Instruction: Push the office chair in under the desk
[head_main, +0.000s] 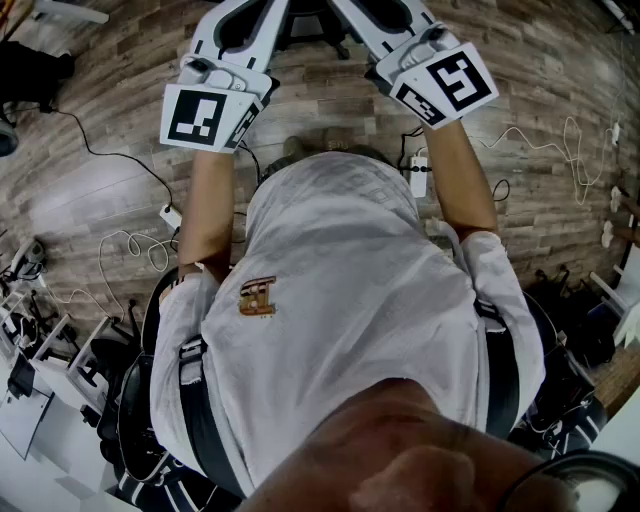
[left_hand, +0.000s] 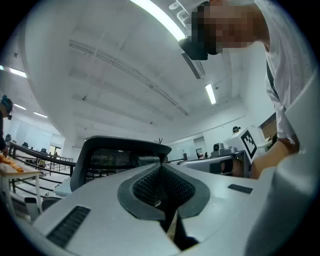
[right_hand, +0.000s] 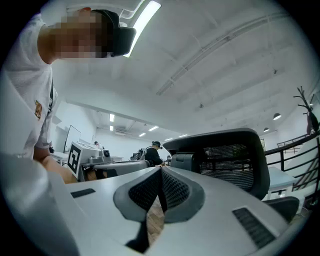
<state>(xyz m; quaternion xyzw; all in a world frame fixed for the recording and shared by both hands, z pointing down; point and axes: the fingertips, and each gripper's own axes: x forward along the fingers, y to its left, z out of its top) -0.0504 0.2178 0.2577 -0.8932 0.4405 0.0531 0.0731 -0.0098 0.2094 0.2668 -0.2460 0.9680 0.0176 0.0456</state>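
Open-plan office — mesh chair (right_hand: 235, 160), strip lights (left_hand: 160, 19), cabled wood floor (head_main: 110, 80).

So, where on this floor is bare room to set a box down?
Bare floor on the left, between the black cable and the white cable loops; also top right, above another white cable. Both lower corners are crowded with gear.

Light: bright, cool, from ceiling strips (left_hand: 160, 20) overhead.
Glare: strips burn white in my gripper views.
Floor (head_main: 110, 150): pale sheen at my left.
Edges: bent fisheye, black corners.
Focus: nearest things blur.
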